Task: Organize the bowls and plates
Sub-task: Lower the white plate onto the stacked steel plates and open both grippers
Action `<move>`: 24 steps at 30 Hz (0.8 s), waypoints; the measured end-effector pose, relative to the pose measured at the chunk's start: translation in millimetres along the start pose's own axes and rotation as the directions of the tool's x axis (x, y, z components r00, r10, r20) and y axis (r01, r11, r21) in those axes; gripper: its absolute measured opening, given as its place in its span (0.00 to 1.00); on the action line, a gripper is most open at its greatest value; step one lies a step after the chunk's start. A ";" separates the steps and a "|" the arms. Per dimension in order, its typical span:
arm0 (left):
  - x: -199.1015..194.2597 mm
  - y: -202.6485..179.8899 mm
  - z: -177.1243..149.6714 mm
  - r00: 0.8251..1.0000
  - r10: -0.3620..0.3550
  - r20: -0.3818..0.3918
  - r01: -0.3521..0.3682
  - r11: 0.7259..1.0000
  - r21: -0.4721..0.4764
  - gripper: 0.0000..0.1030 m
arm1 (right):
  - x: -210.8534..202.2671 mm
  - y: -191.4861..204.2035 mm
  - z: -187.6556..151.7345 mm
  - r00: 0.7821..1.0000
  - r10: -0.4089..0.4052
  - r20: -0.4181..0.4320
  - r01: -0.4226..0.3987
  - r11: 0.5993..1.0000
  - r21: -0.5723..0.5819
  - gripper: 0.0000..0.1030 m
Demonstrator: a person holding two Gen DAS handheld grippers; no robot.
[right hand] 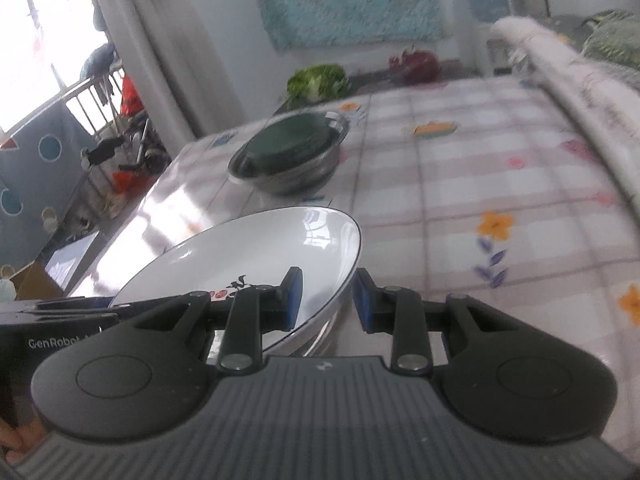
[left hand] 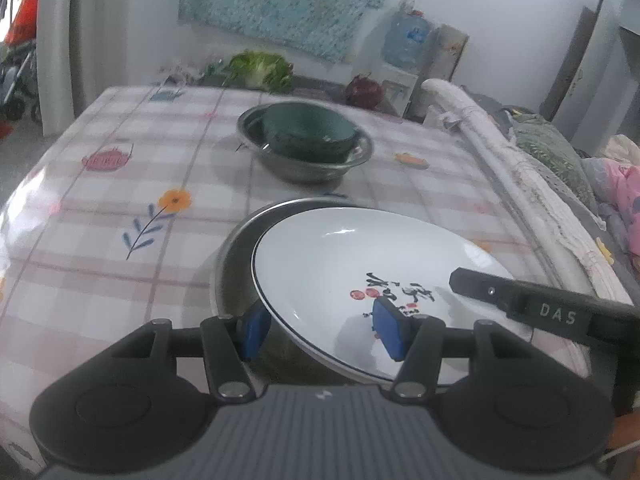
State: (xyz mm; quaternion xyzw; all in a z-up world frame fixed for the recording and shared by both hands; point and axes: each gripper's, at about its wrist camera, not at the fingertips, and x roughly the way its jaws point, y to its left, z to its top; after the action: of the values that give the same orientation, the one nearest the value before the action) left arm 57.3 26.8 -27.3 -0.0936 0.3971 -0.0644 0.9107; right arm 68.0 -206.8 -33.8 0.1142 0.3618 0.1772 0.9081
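A white plate (left hand: 340, 256) with a black and red painted motif lies tilted in a steel basin (left hand: 234, 264) over the checked tablecloth. My left gripper (left hand: 320, 328) is shut across the near rim, one blue pad outside the basin wall and the other on the plate's inside. From the other side my right gripper (right hand: 328, 300) is shut on the plate (right hand: 260, 248) rim, with the basin's metal (right hand: 324, 332) showing just under it. One right finger (left hand: 520, 304) reaches over the plate in the left wrist view. Whether the basin touches the table cannot be told.
Farther along the table (left hand: 100, 220) stands a second steel basin (left hand: 304, 160) with dark green bowls (left hand: 308, 130) stacked inside. Past the table's far edge are a cabbage (left hand: 260, 66) and a red bag (left hand: 362, 92). A padded rail (left hand: 520, 184) and bedding run along the right side.
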 end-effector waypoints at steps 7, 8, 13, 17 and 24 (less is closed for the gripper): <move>10.6 24.4 0.8 0.998 -0.040 -0.046 0.037 0.998 -0.053 0.49 | 14.2 6.9 -0.4 1.000 -0.017 -0.018 0.017 1.000 -0.016 0.28; 9.6 25.2 -0.2 0.998 -0.042 -0.046 0.040 0.998 -0.052 0.49 | 16.1 5.4 1.0 1.000 -0.019 -0.021 0.019 1.000 -0.015 0.28; 5.1 32.8 1.2 0.998 -0.057 -0.034 0.055 0.997 -0.053 0.49 | 16.4 -0.7 4.7 1.000 -0.006 -0.008 0.006 1.000 0.008 0.33; 0.8 37.3 5.1 0.999 -0.022 -0.026 0.021 0.999 -0.036 0.54 | 14.5 1.7 10.0 0.999 -0.013 0.030 0.014 1.000 -0.013 0.43; -0.1 48.4 8.5 0.999 0.040 0.022 -0.040 0.999 -0.003 0.59 | 21.8 -13.4 9.7 1.000 -0.025 0.013 0.024 0.998 0.062 0.44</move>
State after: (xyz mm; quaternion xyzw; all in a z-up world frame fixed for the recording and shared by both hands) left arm 65.6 74.9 -32.2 -0.0874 0.3889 -0.0448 0.9160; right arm 92.6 -211.0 -44.8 0.1392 0.3623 0.1537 0.9087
